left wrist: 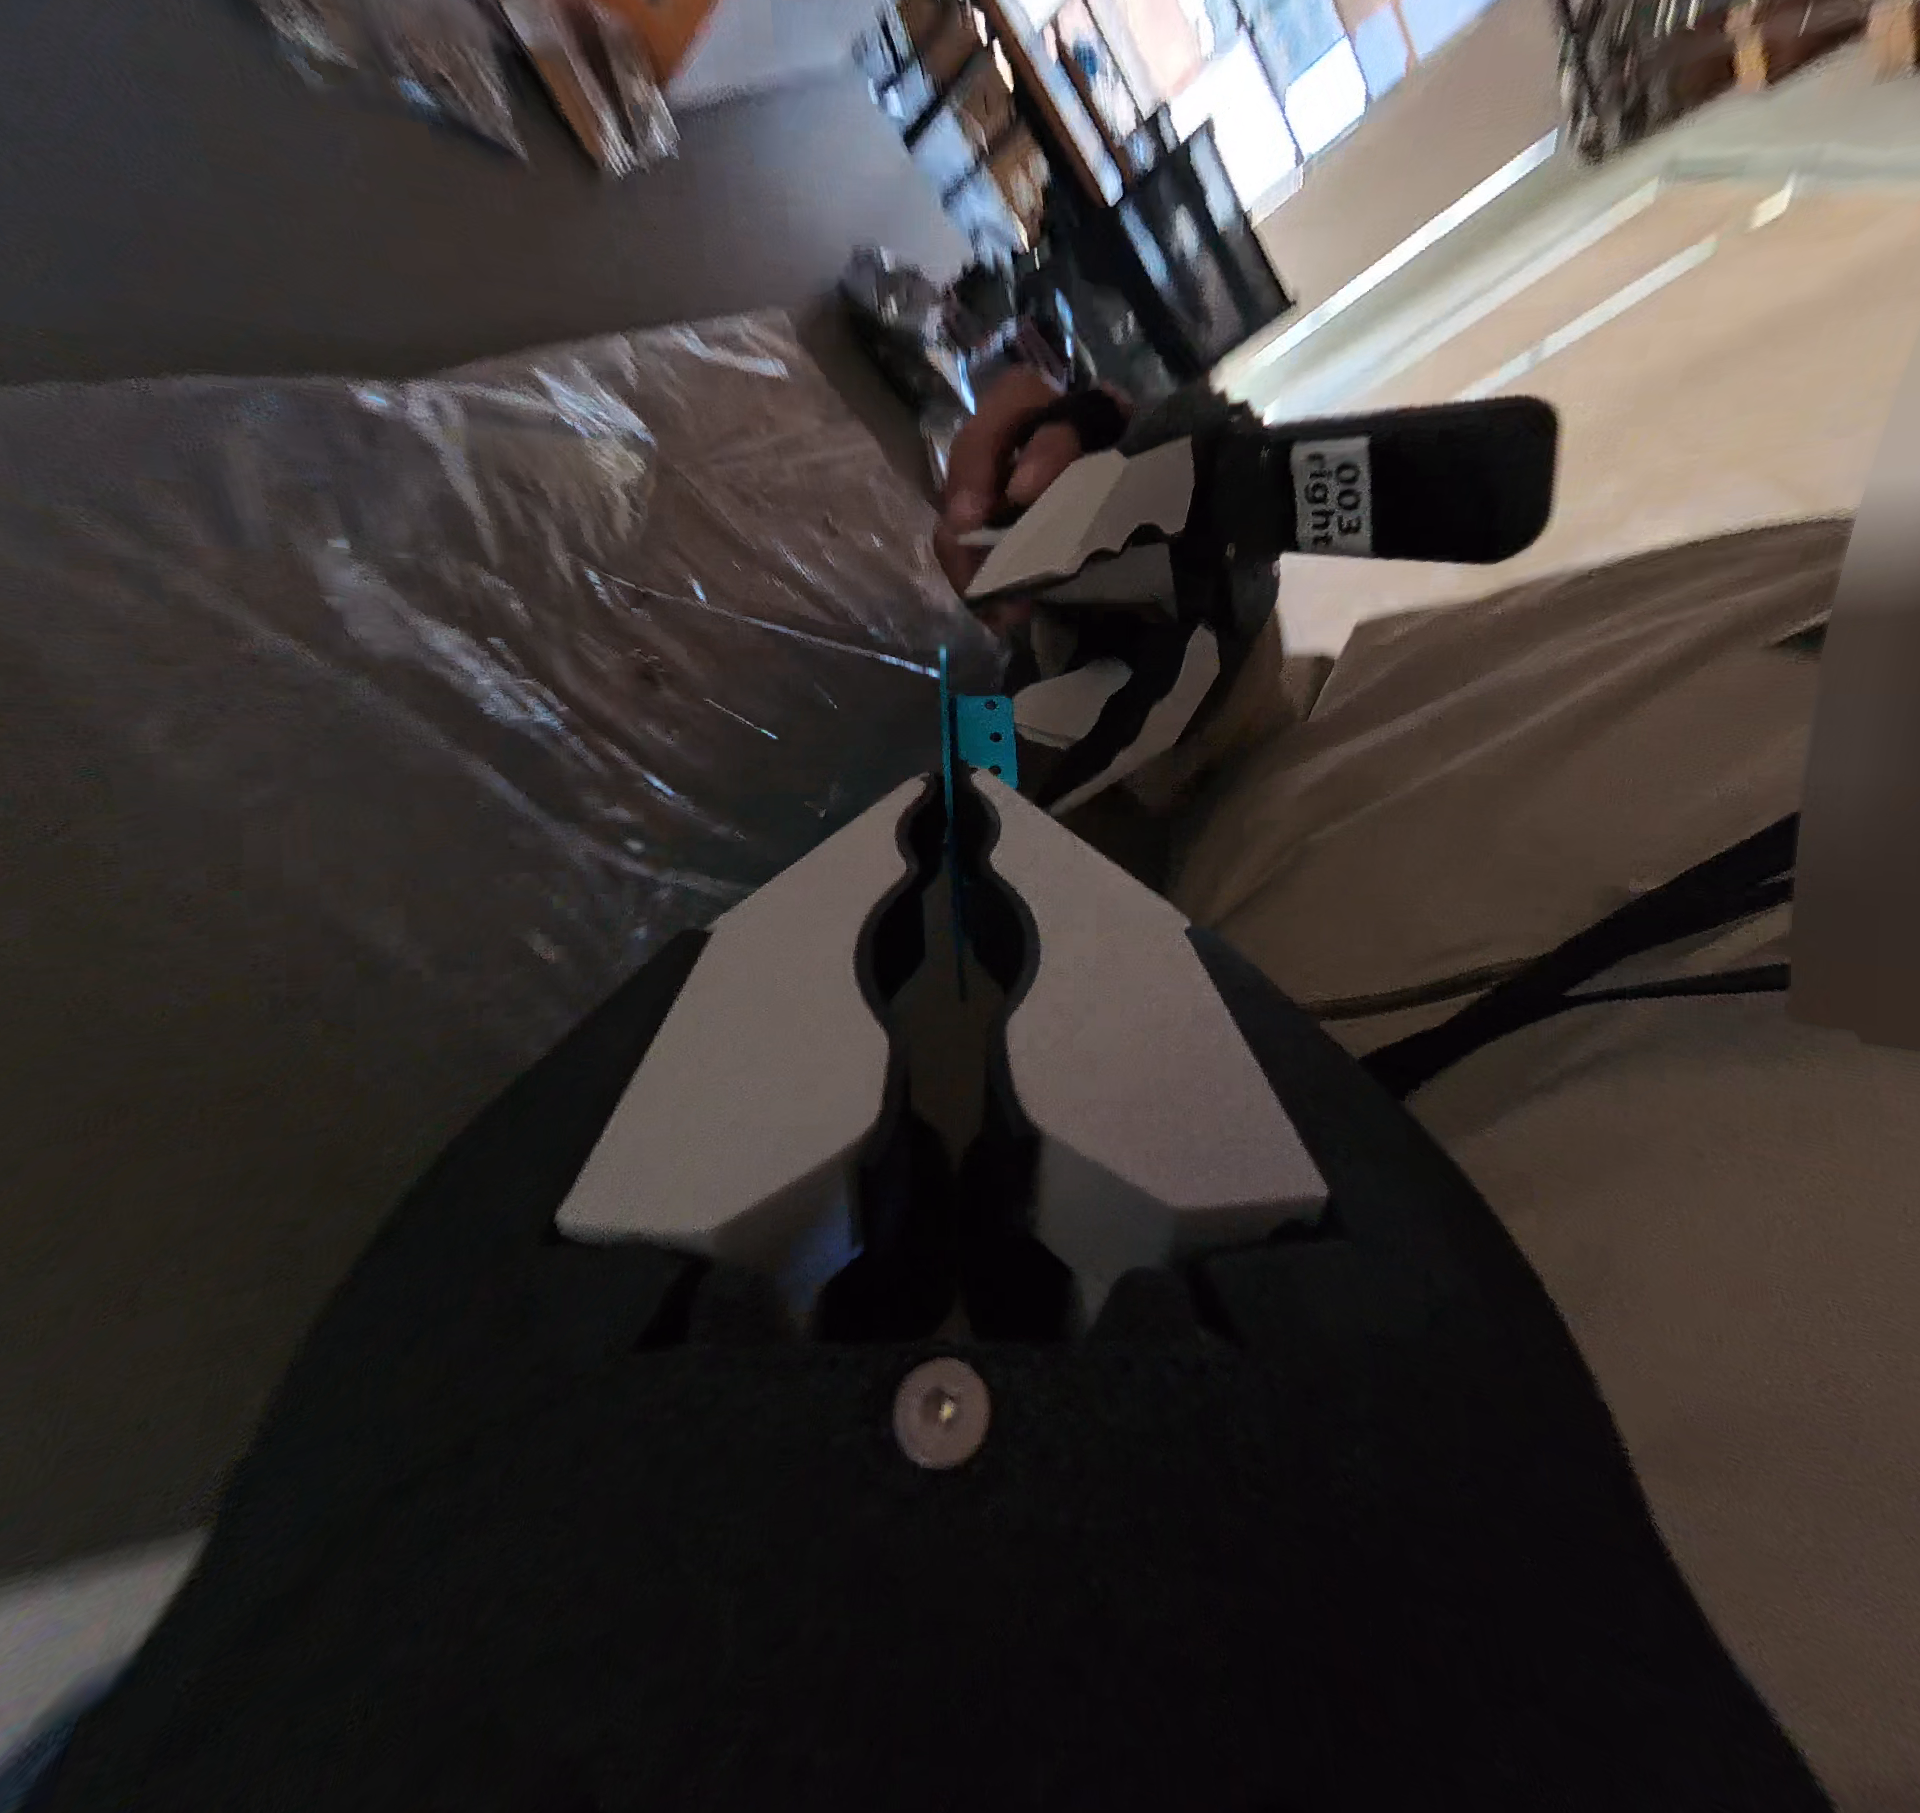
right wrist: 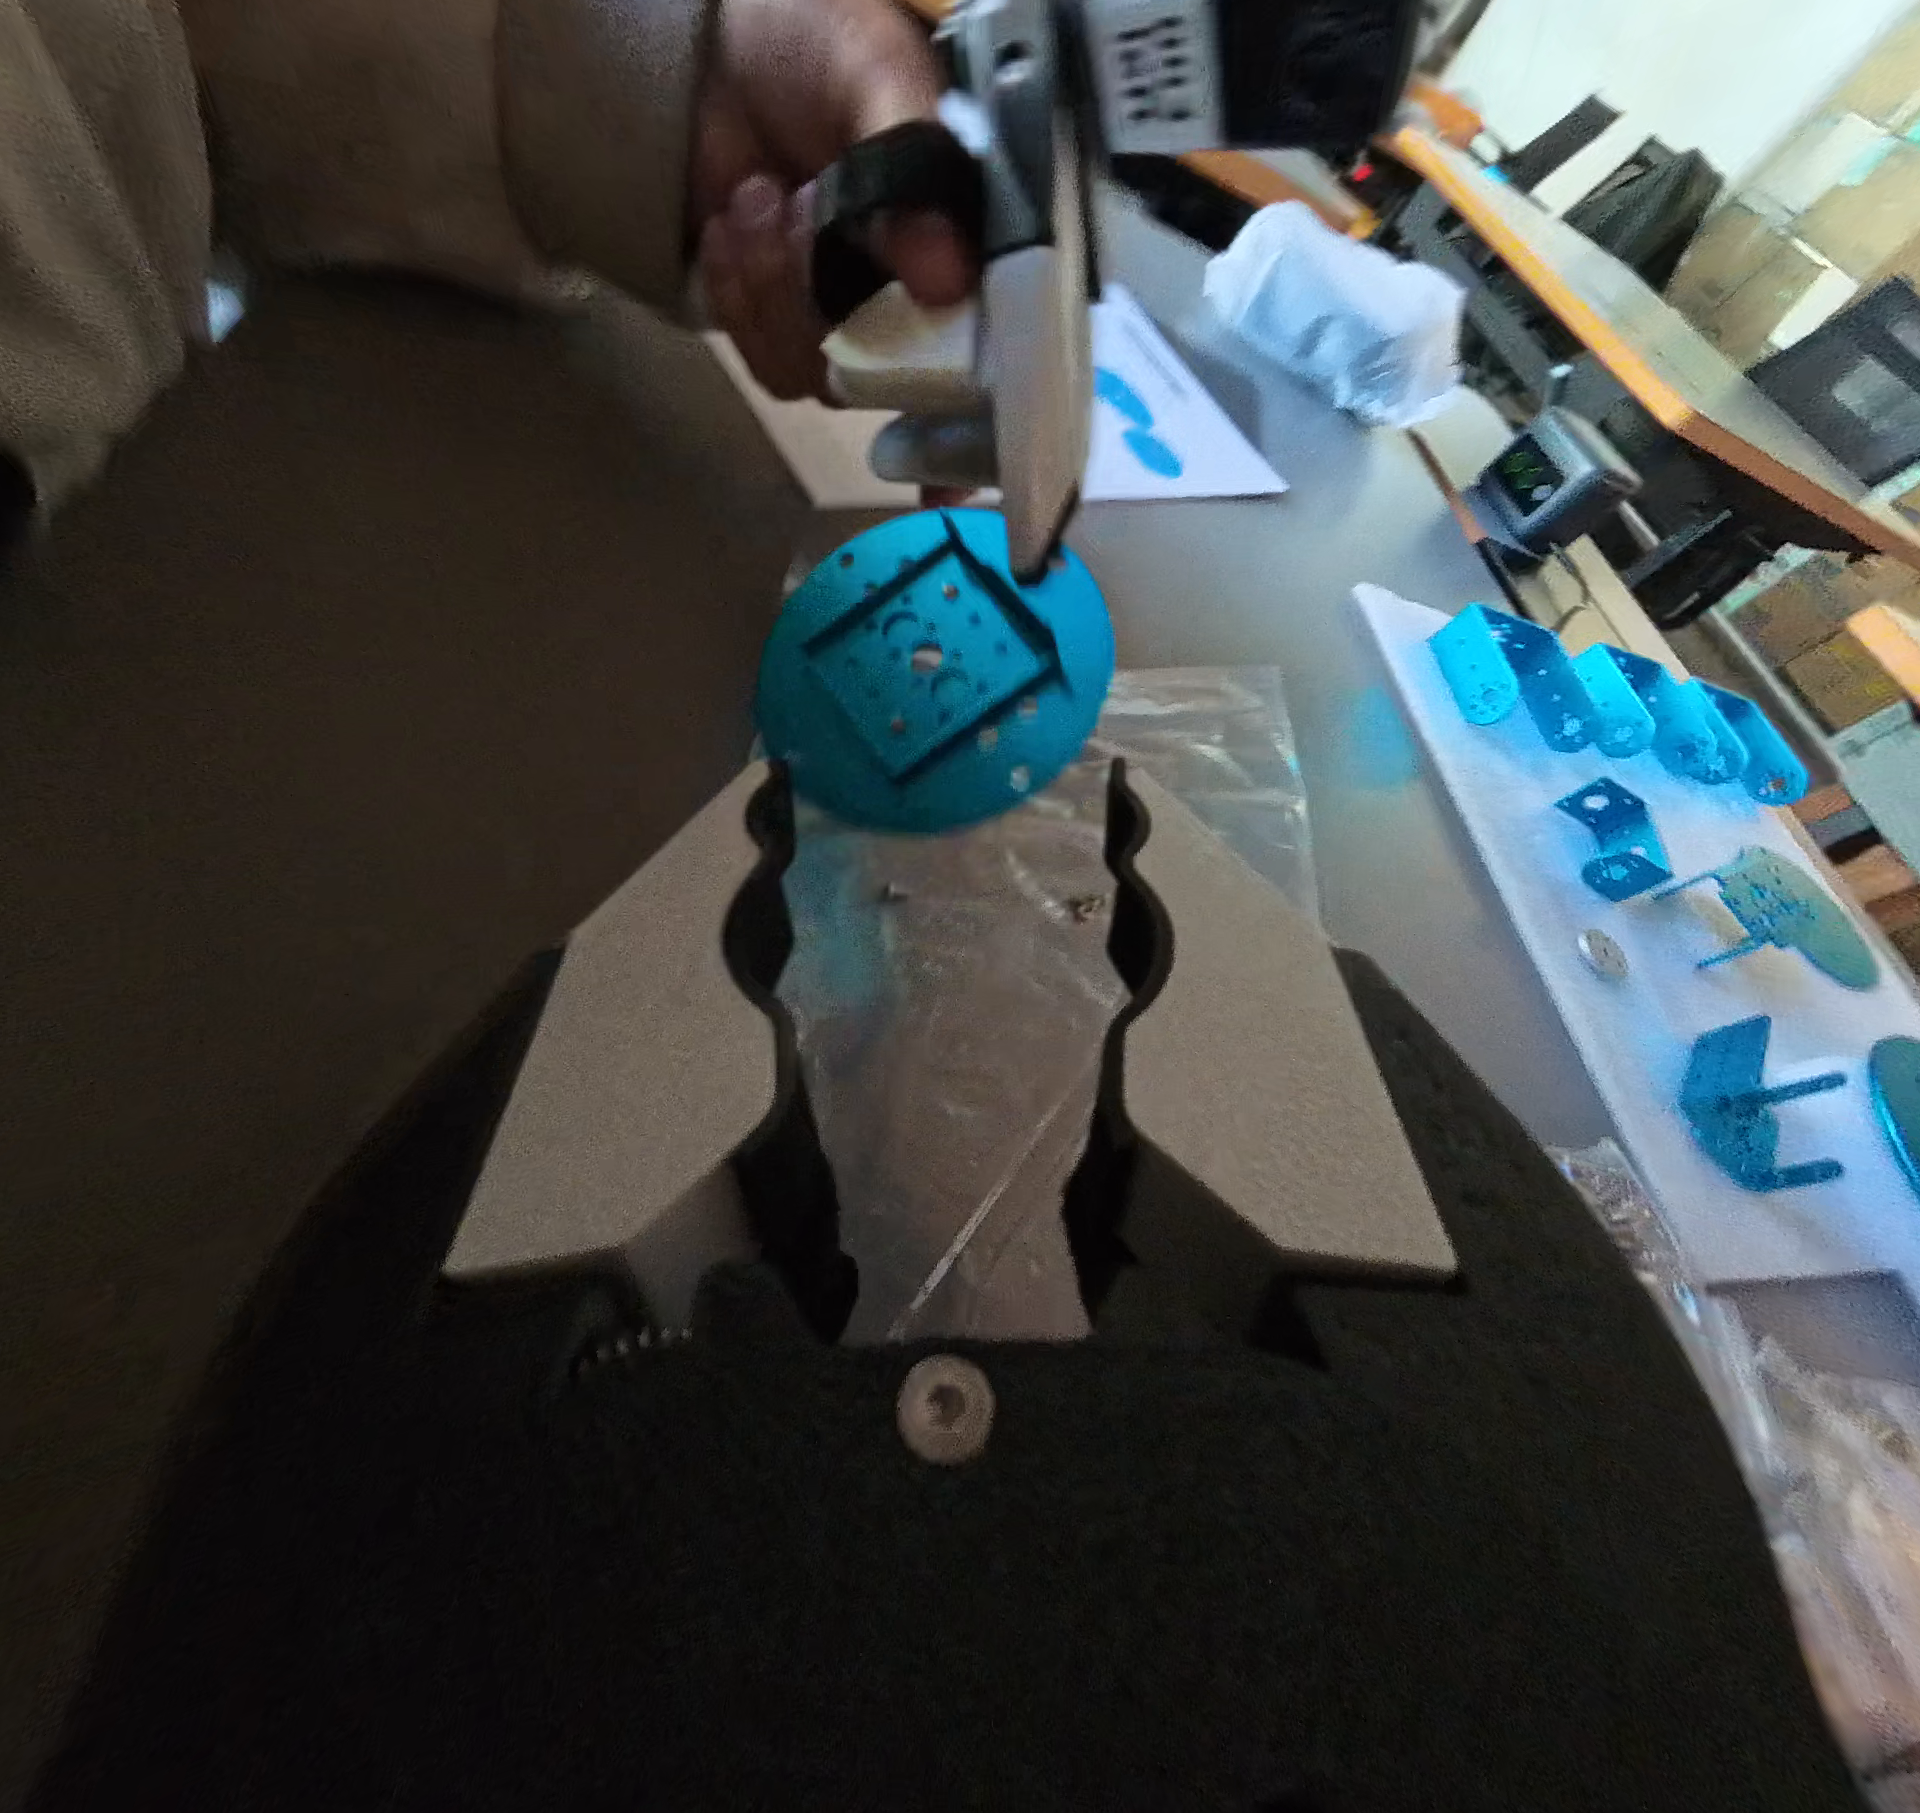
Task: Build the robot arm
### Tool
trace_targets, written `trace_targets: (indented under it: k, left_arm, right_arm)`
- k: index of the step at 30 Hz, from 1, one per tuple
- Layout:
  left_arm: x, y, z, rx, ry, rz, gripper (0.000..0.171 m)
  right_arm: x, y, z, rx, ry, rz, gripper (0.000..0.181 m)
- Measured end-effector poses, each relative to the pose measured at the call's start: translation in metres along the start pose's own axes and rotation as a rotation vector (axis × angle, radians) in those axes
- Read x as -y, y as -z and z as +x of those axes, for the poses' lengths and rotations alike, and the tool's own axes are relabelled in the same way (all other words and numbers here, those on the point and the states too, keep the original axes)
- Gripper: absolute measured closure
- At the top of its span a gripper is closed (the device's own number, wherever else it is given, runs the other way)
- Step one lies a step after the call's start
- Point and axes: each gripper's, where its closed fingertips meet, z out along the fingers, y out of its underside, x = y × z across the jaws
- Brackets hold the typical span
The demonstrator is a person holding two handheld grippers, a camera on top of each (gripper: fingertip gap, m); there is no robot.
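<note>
My left gripper (left wrist: 951, 787) is shut on a thin blue metal disc (left wrist: 945, 714), which the left wrist view shows edge-on between the pads. A perforated blue bracket (left wrist: 985, 740) sits on the disc's face. In the right wrist view the disc (right wrist: 821, 714) is round, full of holes, and carries a square bracket (right wrist: 925, 667). The left gripper (right wrist: 1039, 568) pinches its upper edge and holds it in the air. My right gripper (right wrist: 948, 781) is open, and the disc's lower edge hangs just beyond its fingertips, near the left one. It also shows open in the left wrist view (left wrist: 997, 651).
A clear plastic bag (right wrist: 966, 984) with small screws (right wrist: 1086, 906) lies on the grey table under the grippers. A white board (right wrist: 1475, 724) at the right holds several blue brackets (right wrist: 1621, 703). A paper sheet (right wrist: 1174, 413) and a white plastic bundle (right wrist: 1330, 319) lie farther back. The gap from one gripper's tips to the other's is roughly 6 cm.
</note>
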Motion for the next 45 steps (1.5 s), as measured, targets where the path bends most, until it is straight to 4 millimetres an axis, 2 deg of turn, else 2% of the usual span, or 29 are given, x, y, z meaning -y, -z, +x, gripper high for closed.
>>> trace_targets:
  k: [1,3,5,8,12,17,26,32,36,41,45]
  left_arm:
    - [0.006,0.017,0.001,0.016,0.016,0.059,0.171]
    - [0.013,0.051,-0.002,0.08,0.047,0.178,0.171]
    - [0.014,0.078,-0.007,0.157,0.065,0.277,0.171]
    - [0.01,0.093,-0.006,0.194,0.076,0.373,0.171]
    - [0.001,0.084,-0.006,0.205,0.09,0.408,0.171]
    - [-0.008,0.075,-0.01,0.208,0.103,0.389,0.171]
    - [-0.01,0.067,-0.006,0.196,0.092,0.361,0.171]
    - [-0.01,0.061,-0.022,0.273,0.12,0.314,0.171]
    - [-0.005,0.031,-0.021,0.228,0.147,0.242,0.171]
    - [-0.004,-0.02,-0.028,0.183,0.189,0.114,0.171]
    - [-0.006,-0.038,-0.037,0.173,0.224,0.075,0.17]
  right_arm:
    - [0.005,0.006,0.005,0.001,-0.054,0.017,0.13]
    - [0.002,0.01,0.006,0.052,-0.154,-0.027,0.156]
    - [-0.012,0.0,0.002,0.074,-0.199,-0.13,0.16]
    - [-0.034,-0.018,-0.008,0.11,-0.174,-0.284,0.171]
    - [-0.048,-0.025,-0.018,0.165,-0.203,-0.376,0.171]
    - [-0.046,-0.024,-0.014,0.142,-0.195,-0.359,0.175]
    - [-0.051,-0.028,-0.018,0.138,-0.151,-0.373,0.18]
    - [-0.051,-0.025,-0.016,0.133,-0.145,-0.371,0.181]
    - [-0.04,-0.01,-0.004,0.114,-0.207,-0.299,0.181]
    - [-0.022,0.017,0.015,0.131,-0.419,-0.126,0.181]
    - [-0.027,0.022,0.018,0.186,-0.6,-0.097,0.181]
